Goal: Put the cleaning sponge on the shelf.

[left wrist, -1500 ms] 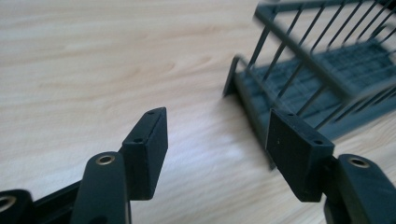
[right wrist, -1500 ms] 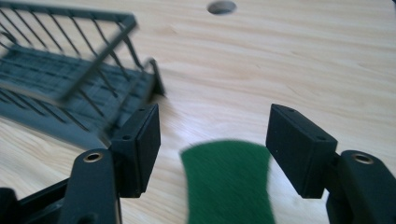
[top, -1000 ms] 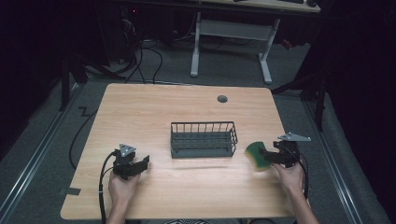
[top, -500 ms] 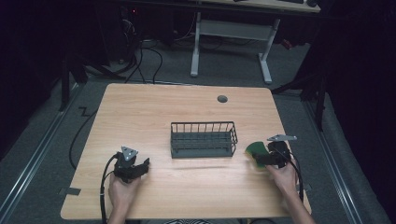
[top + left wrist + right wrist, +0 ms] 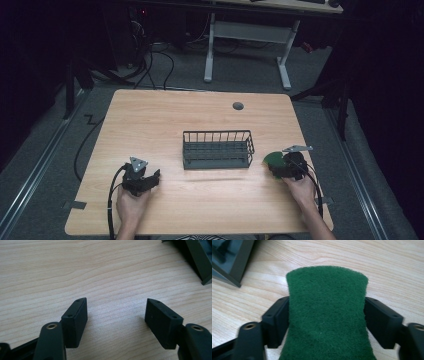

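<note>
— Where is the green scouring pad (image 5: 327, 315) now?

— The right gripper (image 5: 280, 167) pinches it between both jaws, just right of the dark wire basket (image 5: 217, 149), low over the wooden table (image 5: 200, 115).

— And the left gripper (image 5: 116, 322)?

— Its jaws stand wide apart, with only bare wood between them. It is at the front left, well apart from the basket.
</note>
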{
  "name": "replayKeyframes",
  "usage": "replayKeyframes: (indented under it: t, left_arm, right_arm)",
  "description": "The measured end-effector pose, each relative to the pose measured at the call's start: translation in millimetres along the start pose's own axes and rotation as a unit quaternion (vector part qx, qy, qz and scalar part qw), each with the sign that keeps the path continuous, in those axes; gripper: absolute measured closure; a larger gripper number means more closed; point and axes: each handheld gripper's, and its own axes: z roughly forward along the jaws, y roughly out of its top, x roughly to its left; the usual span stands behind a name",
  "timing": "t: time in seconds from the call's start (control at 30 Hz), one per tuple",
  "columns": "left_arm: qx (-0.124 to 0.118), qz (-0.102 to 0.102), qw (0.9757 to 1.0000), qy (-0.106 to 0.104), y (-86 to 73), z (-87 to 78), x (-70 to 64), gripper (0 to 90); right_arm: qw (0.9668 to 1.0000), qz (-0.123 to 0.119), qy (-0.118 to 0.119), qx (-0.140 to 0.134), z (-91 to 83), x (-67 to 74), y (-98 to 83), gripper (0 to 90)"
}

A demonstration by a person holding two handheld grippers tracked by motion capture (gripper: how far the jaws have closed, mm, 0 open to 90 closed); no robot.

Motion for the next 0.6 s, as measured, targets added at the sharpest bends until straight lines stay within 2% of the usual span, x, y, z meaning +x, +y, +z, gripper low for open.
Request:
replayKeyframes:
  t: [0.27,0.43,0.53,0.6]
  left_arm:
    - [0.0,-0.001,1.0,0.0,0.0,0.0,0.0,35.1]
    - [0.0,-0.001,1.0,0.0,0.0,0.0,0.1,35.1]
    - [0.0,-0.001,1.0,0.0,0.0,0.0,0.0,35.1]
    - [0.0,0.0,1.0,0.0,-0.1,0.0,0.0,35.1]
  right_arm:
    - [1.0,0.001,0.004,-0.006,-4.9,-1.6,-0.8,28.6]
    - [0.9996,0.01,0.015,-0.02,-13.2,-3.9,0.7,29.1]
    - [0.9986,0.021,0.034,-0.034,-20.6,-4.3,3.4,29.2]
    - [0.9982,0.019,0.036,-0.044,-26.4,-2.7,5.9,29.3]
